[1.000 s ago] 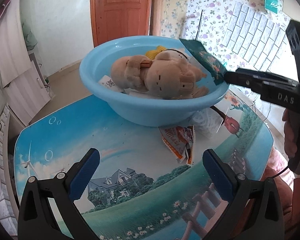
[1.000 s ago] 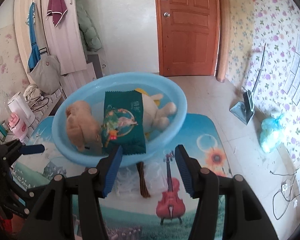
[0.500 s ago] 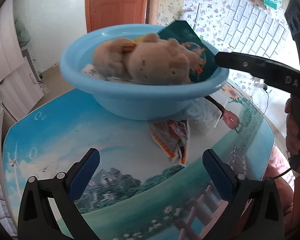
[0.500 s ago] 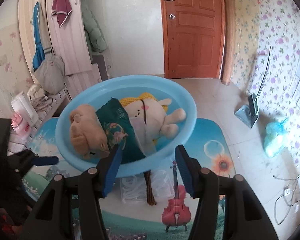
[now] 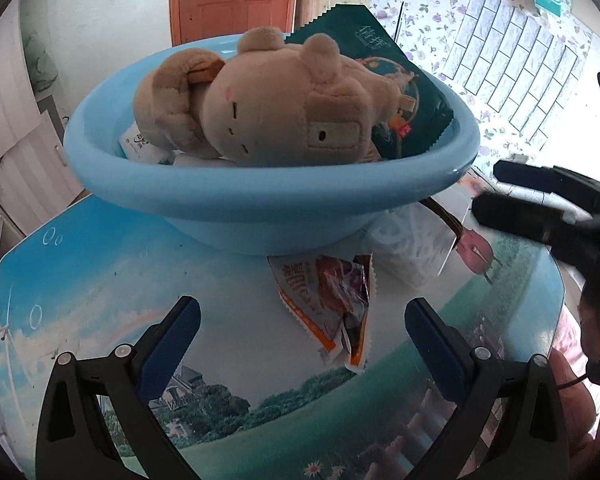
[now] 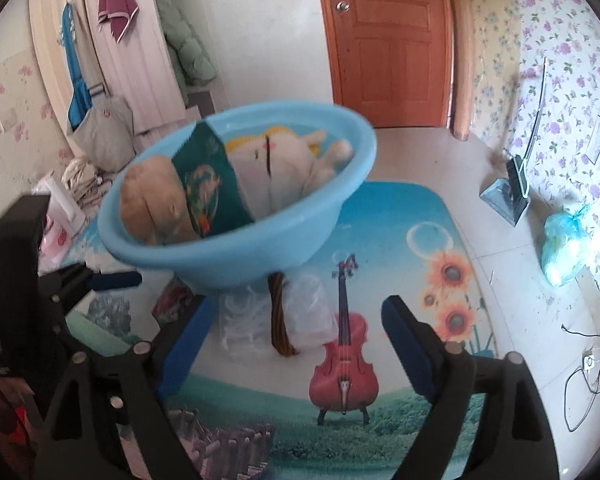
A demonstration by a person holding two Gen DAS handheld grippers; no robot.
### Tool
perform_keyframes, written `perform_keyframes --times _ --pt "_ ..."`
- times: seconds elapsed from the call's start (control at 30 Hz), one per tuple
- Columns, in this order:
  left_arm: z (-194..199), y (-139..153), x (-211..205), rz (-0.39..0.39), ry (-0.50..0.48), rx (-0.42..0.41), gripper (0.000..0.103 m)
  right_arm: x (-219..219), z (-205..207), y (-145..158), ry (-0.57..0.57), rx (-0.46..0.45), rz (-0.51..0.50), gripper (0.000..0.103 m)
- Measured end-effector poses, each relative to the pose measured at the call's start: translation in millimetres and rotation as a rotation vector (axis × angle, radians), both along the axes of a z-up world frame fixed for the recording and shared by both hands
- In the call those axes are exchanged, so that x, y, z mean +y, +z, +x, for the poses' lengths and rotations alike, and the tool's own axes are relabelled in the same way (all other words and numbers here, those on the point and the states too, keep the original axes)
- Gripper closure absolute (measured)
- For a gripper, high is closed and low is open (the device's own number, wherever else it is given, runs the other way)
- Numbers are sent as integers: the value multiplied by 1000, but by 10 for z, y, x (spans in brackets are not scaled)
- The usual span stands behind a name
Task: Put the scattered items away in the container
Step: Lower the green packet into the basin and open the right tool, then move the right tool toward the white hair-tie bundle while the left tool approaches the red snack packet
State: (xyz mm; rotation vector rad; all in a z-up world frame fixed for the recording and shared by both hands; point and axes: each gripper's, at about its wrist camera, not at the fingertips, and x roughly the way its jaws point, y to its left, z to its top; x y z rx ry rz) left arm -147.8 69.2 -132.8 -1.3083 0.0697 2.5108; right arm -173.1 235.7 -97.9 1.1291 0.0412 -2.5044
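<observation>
A light blue basin (image 5: 260, 208) sits on the picture-printed table (image 5: 100, 280). It holds a brown plush toy (image 5: 260, 112), a white plush toy (image 6: 284, 160) and a green snack packet (image 5: 404, 92) leaning between them. An orange snack packet (image 5: 324, 300) lies on the table in front of the basin, just beyond my open left gripper (image 5: 300, 320). A clear plastic bag (image 6: 304, 312) with a brown strip lies by the basin's base, ahead of my open, empty right gripper (image 6: 300, 316).
The table's right edge runs close to a person's hand (image 5: 572, 384). On the floor beyond are a dustpan (image 6: 508, 196) and a tied blue bag (image 6: 564, 248). A wooden door (image 6: 388, 40) stands behind the basin.
The right gripper has let go of the green packet, which now rests in the basin, and has opened wide and drawn back. The left gripper has moved lower, toward the orange packet.
</observation>
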Motion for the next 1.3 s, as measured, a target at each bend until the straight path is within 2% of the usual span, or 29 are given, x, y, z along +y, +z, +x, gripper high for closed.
perform_keyframes --times 0.1,0.17,0.2,0.27,0.47,0.53,0.63,0.97,1.3 --pt "-9 -26 2 -22 -14 1 17 -51 -7 -66 23 -11 19 11" --pt "-3 -43 -15 -7 -27 -11 36 -101 -14 -112 35 -17 37 9" --pt "1 -43 -27 12 -35 -16 41 -124 -19 -130 43 -17 45 9" --pt "17 -24 -34 32 -49 -15 60 -171 -28 -157 59 -15 59 8" --pt "75 24 -53 25 -76 -6 77 -258 -86 -255 74 -17 107 8" --pt "119 35 -70 29 -74 -7 79 -270 -104 -295 71 -31 124 8" --pt "159 56 -129 23 -64 -8 81 -204 -109 -315 52 -65 81 20" --pt "344 158 -245 28 -36 2 83 -137 186 -240 49 -84 45 20" --pt "727 294 -447 39 -3 23 84 -197 592 -182 52 -94 32 20"
